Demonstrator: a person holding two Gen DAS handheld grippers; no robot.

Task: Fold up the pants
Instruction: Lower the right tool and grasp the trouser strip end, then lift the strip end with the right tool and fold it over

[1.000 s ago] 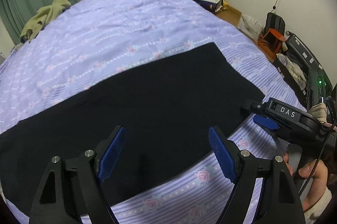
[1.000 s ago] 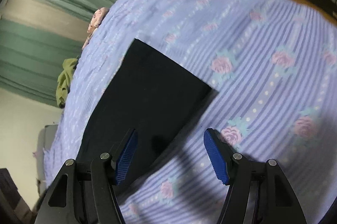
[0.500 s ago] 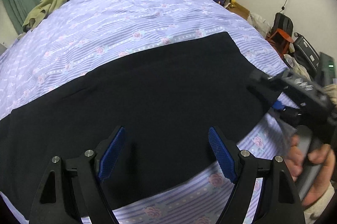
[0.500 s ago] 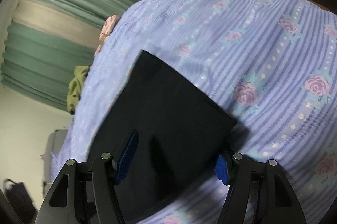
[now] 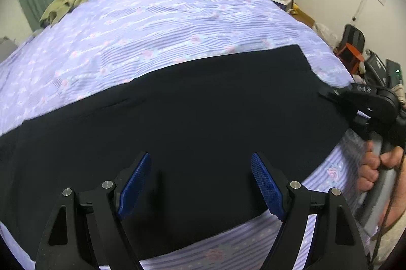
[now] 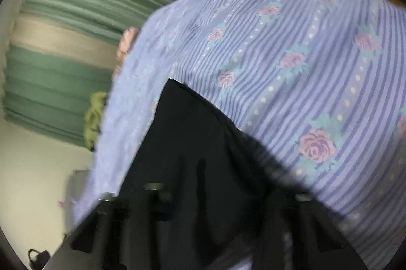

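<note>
Left claw (image 5: 200, 183) agape, right claw (image 5: 330, 94) clamped

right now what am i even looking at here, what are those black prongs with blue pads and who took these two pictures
Those prongs are tools, not a robot: a person carries a hand-held gripper in each hand, each with its own fisheye camera. One picture looks along the left hand-held gripper, open above black pants spread flat on a purple flowered bedsheet. At its right edge you see the person's hand working the right hand-held gripper, which is at the pants' end. The other picture, blurred, comes from that right tool, shut on the pants' end.
</note>
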